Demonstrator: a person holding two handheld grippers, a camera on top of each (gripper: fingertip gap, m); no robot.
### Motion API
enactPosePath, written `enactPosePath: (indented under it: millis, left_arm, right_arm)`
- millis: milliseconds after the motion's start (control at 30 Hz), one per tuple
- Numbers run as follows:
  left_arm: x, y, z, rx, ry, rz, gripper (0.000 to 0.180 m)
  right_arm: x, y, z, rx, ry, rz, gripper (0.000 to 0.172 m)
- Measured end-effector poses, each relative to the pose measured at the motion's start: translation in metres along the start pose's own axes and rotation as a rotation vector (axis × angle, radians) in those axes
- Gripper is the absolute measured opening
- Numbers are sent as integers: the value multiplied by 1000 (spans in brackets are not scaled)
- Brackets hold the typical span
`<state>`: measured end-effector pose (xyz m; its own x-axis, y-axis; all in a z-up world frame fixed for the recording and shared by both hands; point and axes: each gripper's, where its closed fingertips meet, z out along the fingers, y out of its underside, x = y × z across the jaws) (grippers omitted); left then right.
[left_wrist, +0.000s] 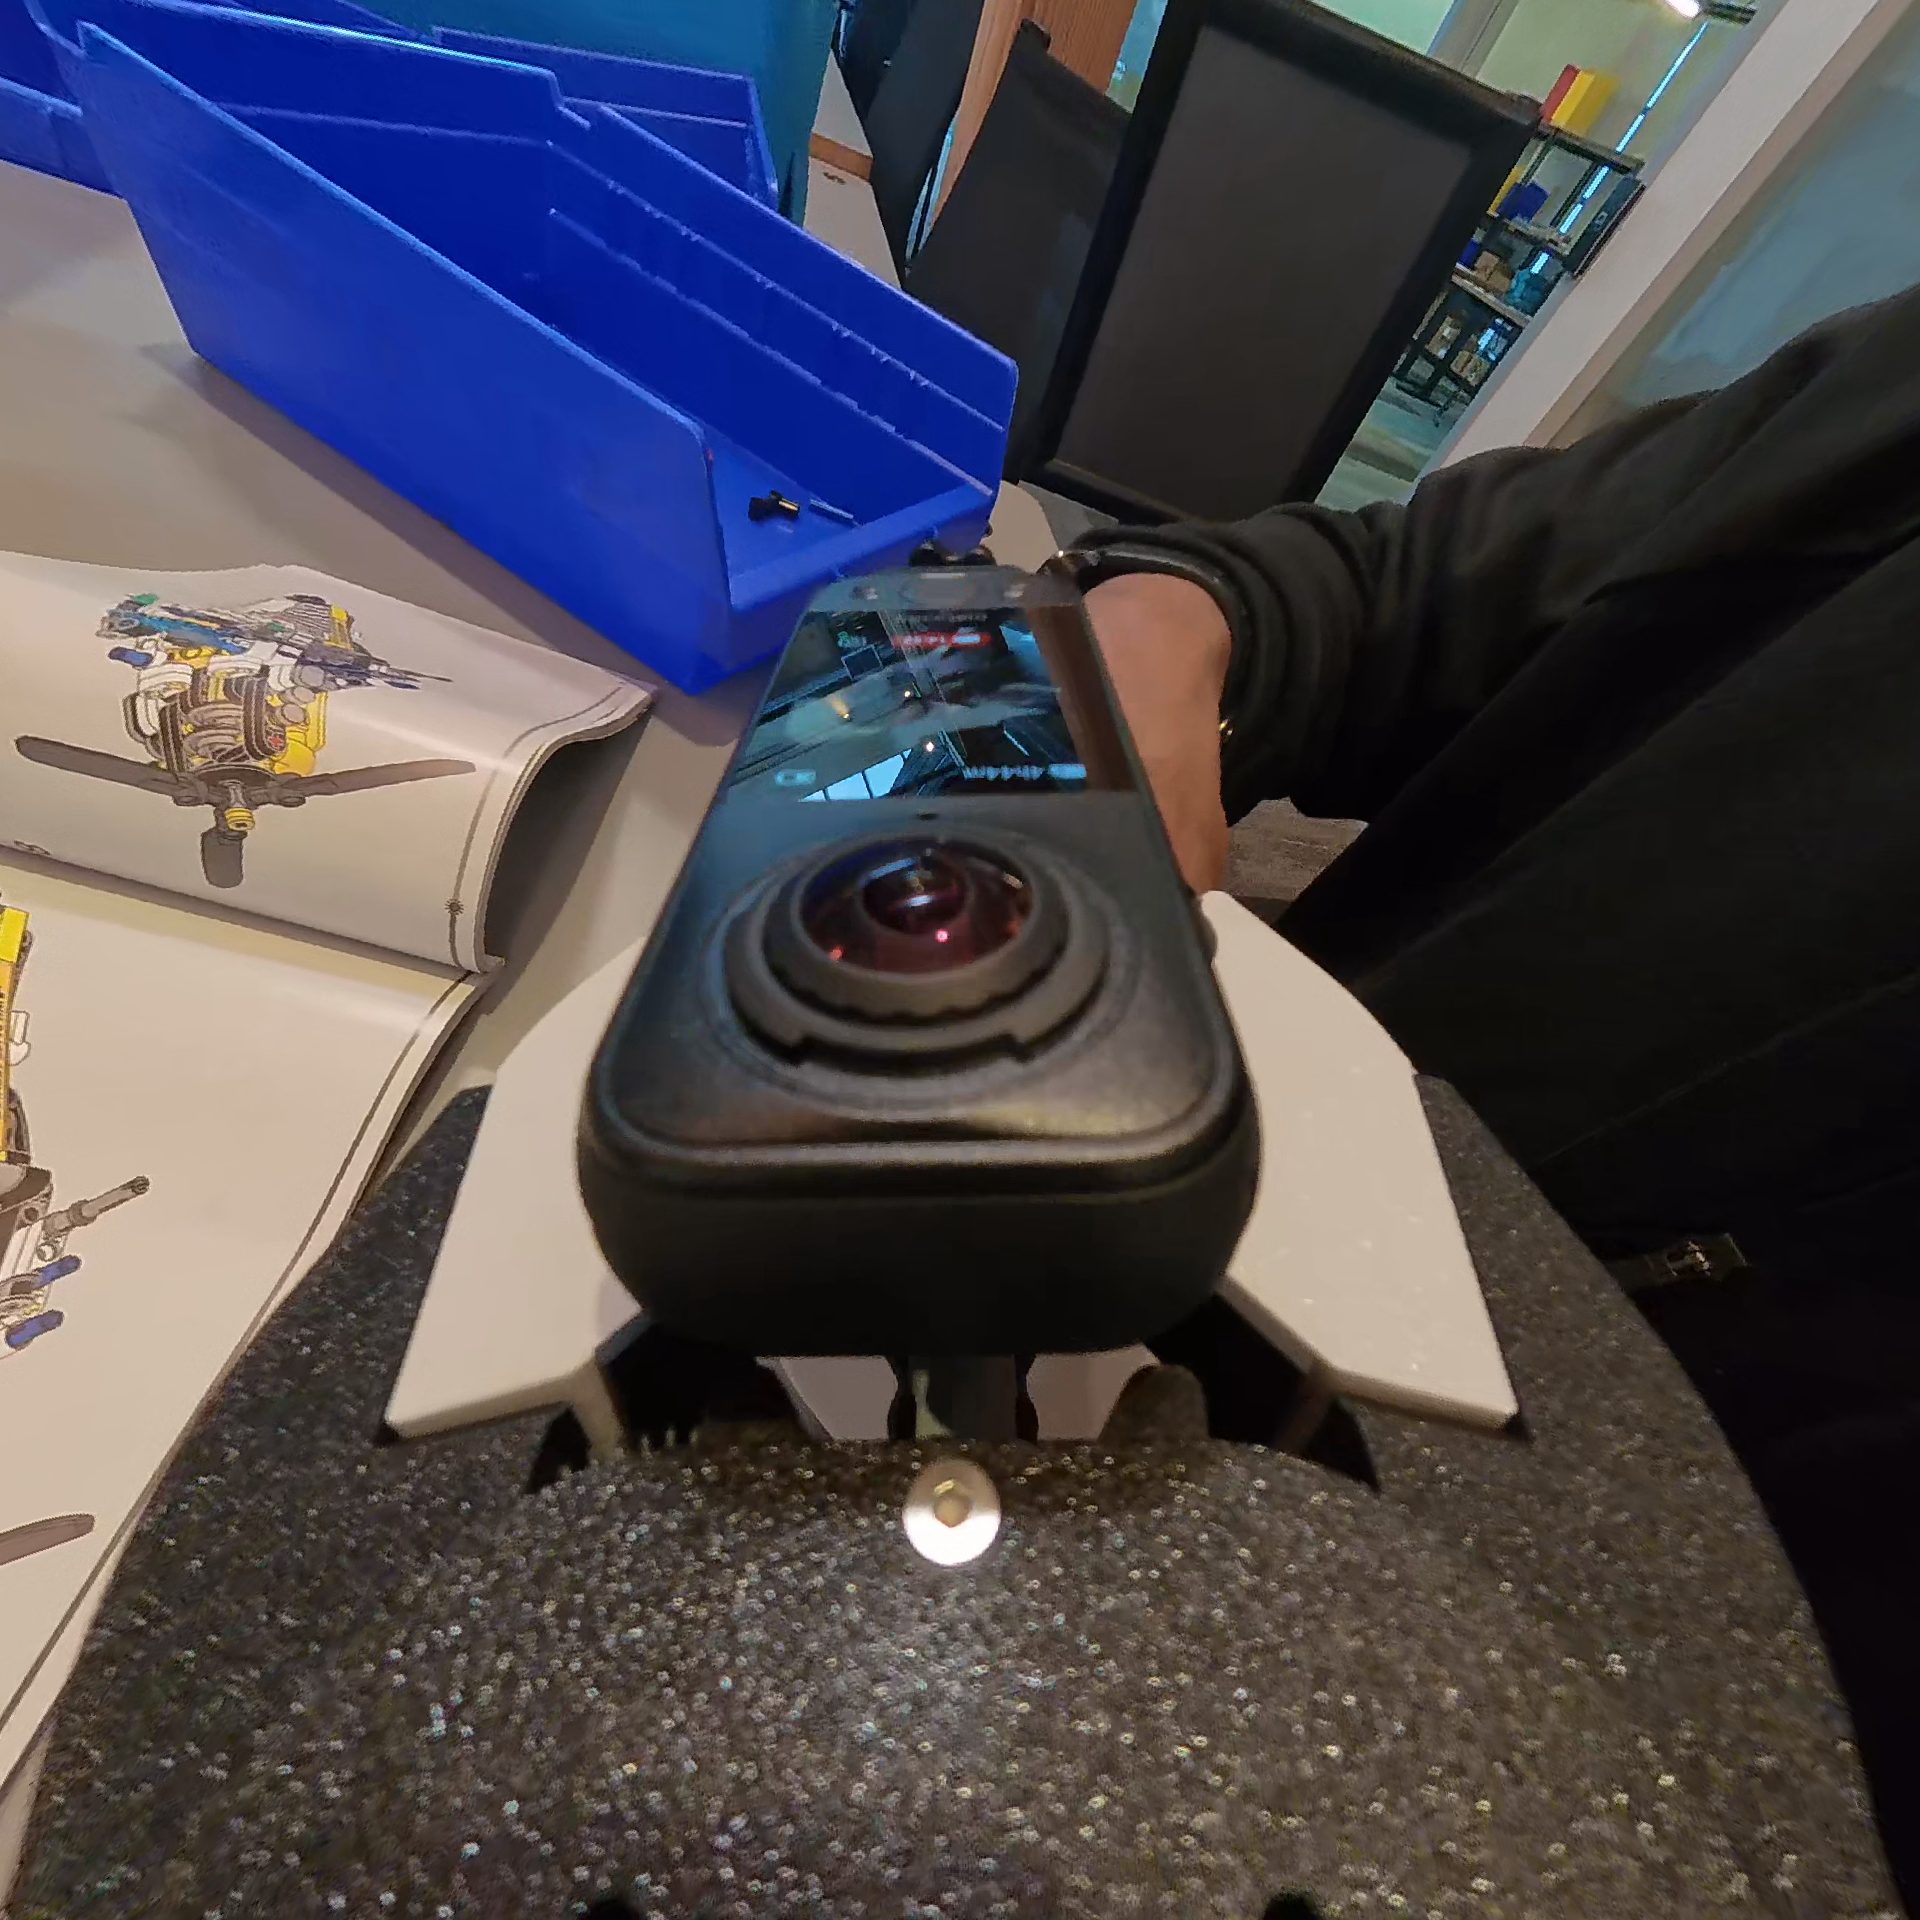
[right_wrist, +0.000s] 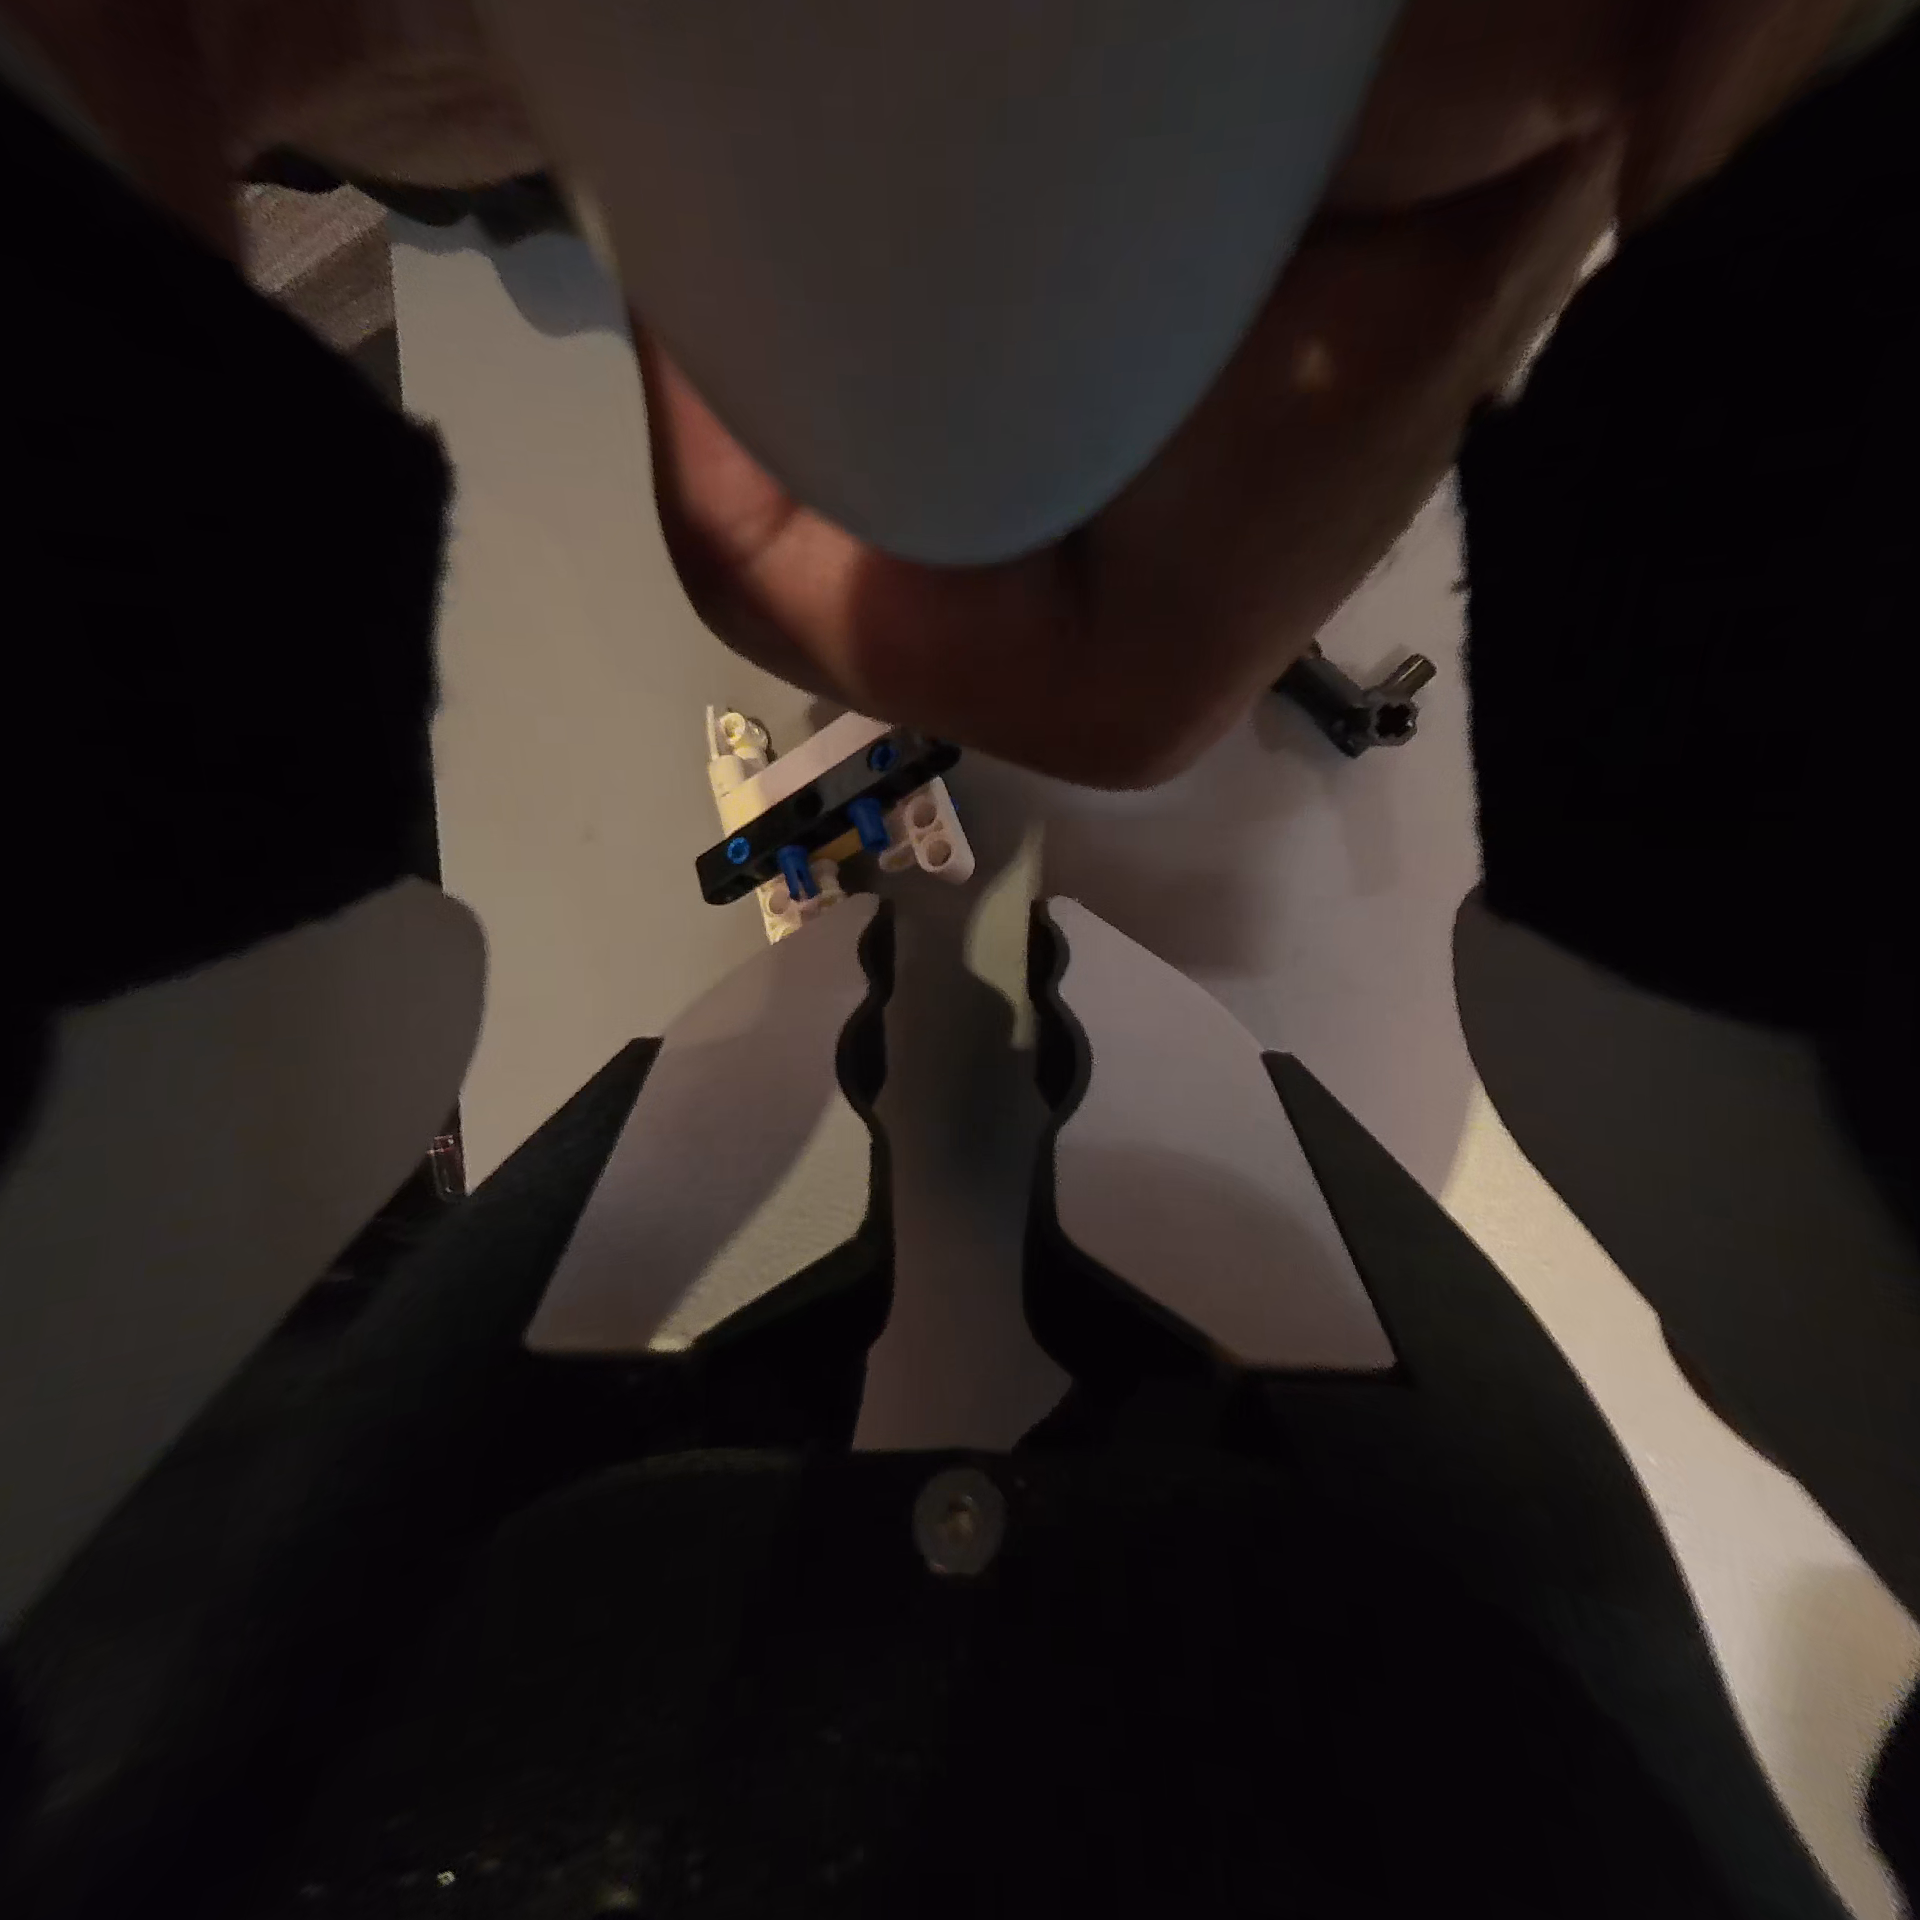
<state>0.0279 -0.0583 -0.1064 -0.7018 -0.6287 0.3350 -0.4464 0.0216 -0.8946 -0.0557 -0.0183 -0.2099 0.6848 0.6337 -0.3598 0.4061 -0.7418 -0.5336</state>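
The right claw (right_wrist: 961, 935) is seen slightly spread, bare, just below a small brick assembly (right_wrist: 831, 821) on the table (right_wrist: 561, 644); the left claw's (left_wrist: 914, 935) state cannot be told, being hidden behind a black camera (left_wrist: 914, 997).

Left wrist view: bright, even indoor light; glare on curved black camera lens (left_wrist: 920, 925); wide-angle bending at edges. Right wrist view: dim, heavy shadows, blurred near field.

Blue bins (left_wrist: 540, 343) — open booklet (left_wrist: 260, 831)
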Motion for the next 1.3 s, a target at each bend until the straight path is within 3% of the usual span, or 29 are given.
enactPosePath:
  millis: [333,1033,1300]
  left_arm:
    - [-1,-1,2,15,-12,-1,83]
    - [-1,-7,0,132,-4,-27,87]
    - [-1,-14,-5,241,-18,-19,88]
  right_arm:
    - [-1,7,0,-32,-9,-10,0]
    - [1,3,1,-55,15,12,0]
    - [1,6,-6,-138,13,-4,0]
